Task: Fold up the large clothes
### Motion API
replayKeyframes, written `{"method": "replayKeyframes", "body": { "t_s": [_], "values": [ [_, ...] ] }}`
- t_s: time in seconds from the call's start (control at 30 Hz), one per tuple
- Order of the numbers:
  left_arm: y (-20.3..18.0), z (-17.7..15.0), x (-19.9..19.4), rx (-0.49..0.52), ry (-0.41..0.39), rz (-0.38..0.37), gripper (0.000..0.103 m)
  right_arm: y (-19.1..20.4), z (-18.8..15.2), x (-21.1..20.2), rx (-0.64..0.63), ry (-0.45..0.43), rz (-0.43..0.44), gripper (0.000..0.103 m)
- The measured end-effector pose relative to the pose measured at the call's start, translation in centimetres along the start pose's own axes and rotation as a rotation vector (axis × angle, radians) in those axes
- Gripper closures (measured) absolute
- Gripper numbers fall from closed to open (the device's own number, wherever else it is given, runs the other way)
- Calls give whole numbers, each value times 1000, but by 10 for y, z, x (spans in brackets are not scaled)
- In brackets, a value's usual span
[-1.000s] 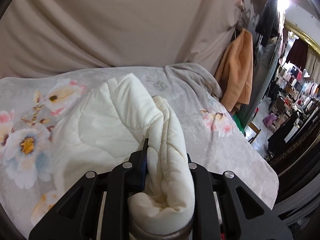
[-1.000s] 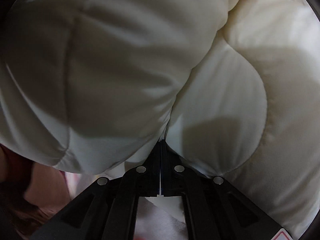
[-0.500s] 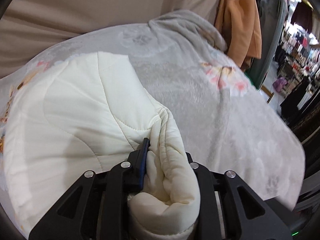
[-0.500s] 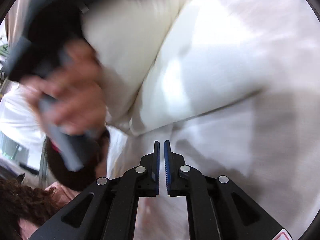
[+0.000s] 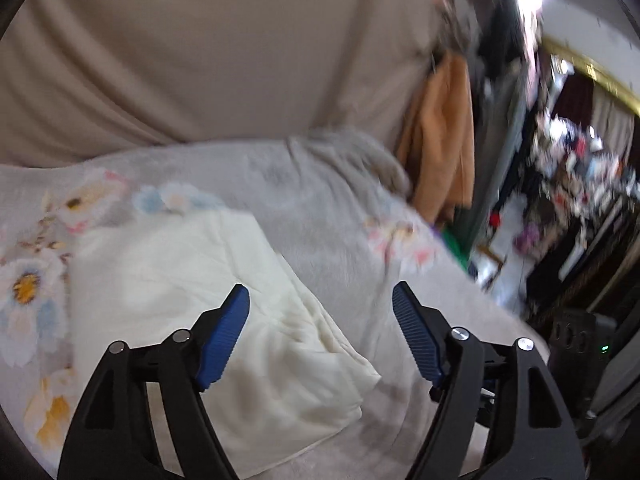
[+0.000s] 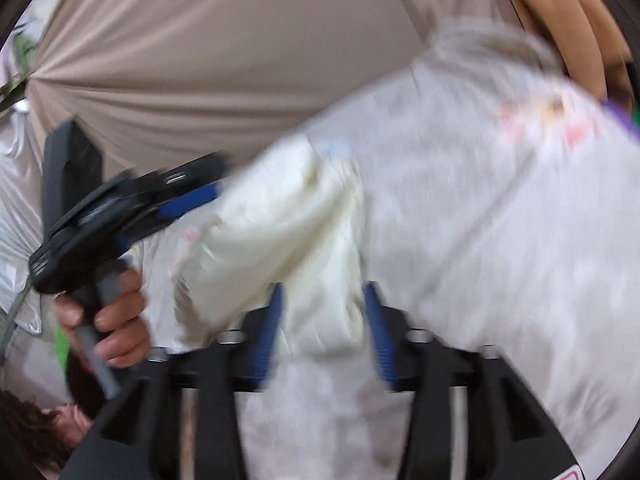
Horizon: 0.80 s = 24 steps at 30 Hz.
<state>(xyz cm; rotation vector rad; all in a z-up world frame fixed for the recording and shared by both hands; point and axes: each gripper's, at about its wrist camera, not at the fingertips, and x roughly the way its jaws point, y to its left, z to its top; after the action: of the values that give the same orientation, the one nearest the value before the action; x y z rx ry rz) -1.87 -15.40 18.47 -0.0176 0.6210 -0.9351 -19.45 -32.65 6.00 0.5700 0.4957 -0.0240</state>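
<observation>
cream quilted garment lies folded on floral blanket.

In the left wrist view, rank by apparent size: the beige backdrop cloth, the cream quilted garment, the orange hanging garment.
Largest to smallest, as they appear:
1. beige backdrop cloth
2. cream quilted garment
3. orange hanging garment
The cream garment lies nearest the camera, so its true size relative to the orange one is unsure.

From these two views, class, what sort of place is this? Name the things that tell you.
Probably a clothing shop or market stall with a folding surface. A cream padded garment lies on a floral blanket, an orange coat hangs beside a beige backdrop cloth, and blurred racks of goods fill the aisle beyond.
</observation>
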Motion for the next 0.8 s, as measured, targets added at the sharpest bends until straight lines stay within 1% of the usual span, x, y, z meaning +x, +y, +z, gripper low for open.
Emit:
{"method": "replayKeyframes", "body": {
  "t_s": [0.03, 0.07, 0.1, 0.13, 0.17, 0.23, 0.3, 0.37, 0.4, 0.47, 0.5, 0.53, 0.57, 0.6, 0.63, 0.73, 0.8],
  "values": [
    [8, 5, -14, -22, -29, 24, 28, 2, 13, -3, -18, -23, 11, 47],
    [19, 9, -29, -48, -61, 71, 26, 6, 24, -5, -28, -41, 26, 45],
    [30, 10, -39, -70, -81, 122, 25, 11, 34, 0, -32, -59, 44, 37],
    [38, 9, -45, -82, -87, 160, 25, 13, 44, 6, -30, -65, 60, 33],
    [50, 5, -49, -102, -81, 205, 25, 19, 50, 14, -24, -61, 68, 33],
    [64, -6, -46, -122, -48, 250, 25, 20, 63, 36, 1, -22, 92, 33],
    [75, -23, -36, -129, -1, 300, 25, 20, 69, 60, 31, 46, 113, 33],
    [80, -39, -21, -119, 50, 336, 25, 25, 65, 80, 77, 126, 92, 33],
    [82, -46, -19, -118, 65, 341, 25, 25, 61, 89, 92, 159, 91, 33],
    [84, -56, -11, -118, 96, 337, 25, 33, 53, 98, 79, 193, 74, 38],
    [85, -59, -6, -119, 111, 331, 25, 35, 49, 99, 57, 200, 64, 47],
    [85, -62, -3, -118, 123, 322, 25, 37, 46, 99, 31, 208, 63, 59],
    [83, -65, 3, -115, 138, 307, 25, 37, 44, 97, 19, 210, 61, 68],
    [81, -67, 7, -108, 148, 302, 25, 33, 40, 99, 15, 210, 55, 79],
    [79, -69, 9, -99, 148, 306, 25, 28, 38, 96, 14, 200, 43, 87],
    [67, -75, 17, -55, 159, 300, 25, 11, 24, 92, 39, 169, 23, 90],
    [58, -80, 25, -14, 171, 319, 25, 4, 15, 90, 38, 161, 1, 90]
  ]
}}
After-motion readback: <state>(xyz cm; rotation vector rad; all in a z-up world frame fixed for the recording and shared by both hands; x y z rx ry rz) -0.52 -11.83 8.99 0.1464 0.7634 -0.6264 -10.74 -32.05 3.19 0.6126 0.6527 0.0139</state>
